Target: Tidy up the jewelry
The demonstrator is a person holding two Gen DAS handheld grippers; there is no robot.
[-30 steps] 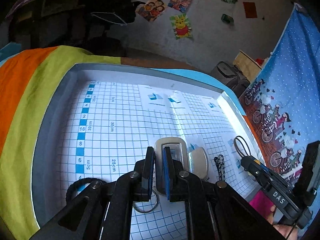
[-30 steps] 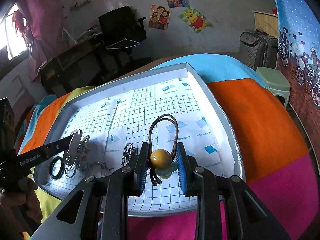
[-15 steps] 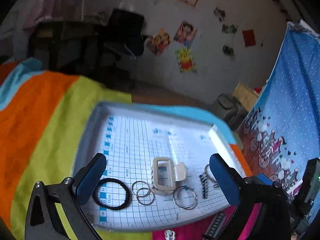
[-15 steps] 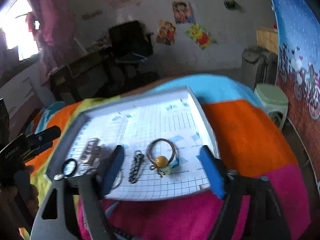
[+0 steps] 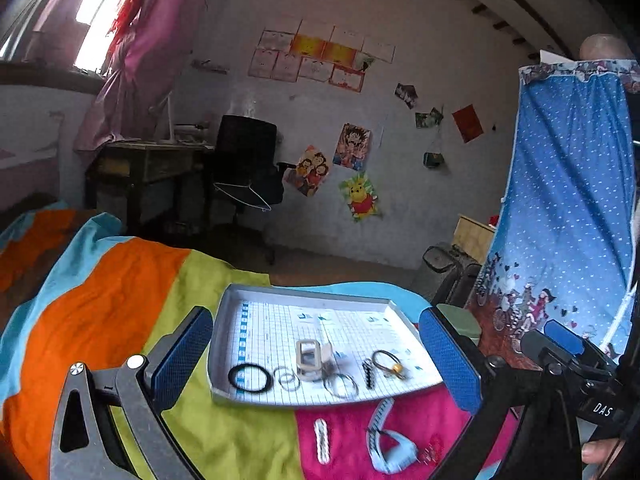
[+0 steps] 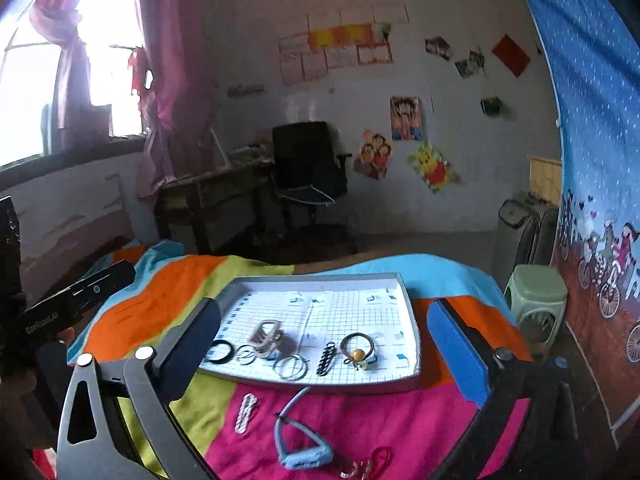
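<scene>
A grey tray [image 5: 224, 328] [image 6: 412, 320] with gridded paper lies on a striped bedspread. In a row near its front edge lie a black hair tie [image 5: 250, 378] [image 6: 219, 351], thin metal rings [image 5: 287, 379] [image 6: 246, 355], a beige clip [image 5: 309, 359] [image 6: 265, 333], a larger ring [image 5: 341, 385] [image 6: 291, 367], a black chain piece [image 5: 368, 372] [image 6: 326, 358] and a brown band with a yellow bead [image 5: 390, 363] [image 6: 357, 350]. My left gripper [image 5: 316, 364] and right gripper [image 6: 326, 354] are both open, empty, raised and back from the tray.
On the pink cloth in front of the tray lie a white braided piece [image 5: 321, 445] [image 6: 245, 412], a light blue watch [image 5: 390, 446] [image 6: 302, 454] and a red cord item [image 6: 370, 465]. A green stool [image 6: 536, 296] stands right of the bed.
Both grippers opened, let go of the clip and the bead band, and drew up and back from the tray. The jewelry stays in a row on the tray.
</scene>
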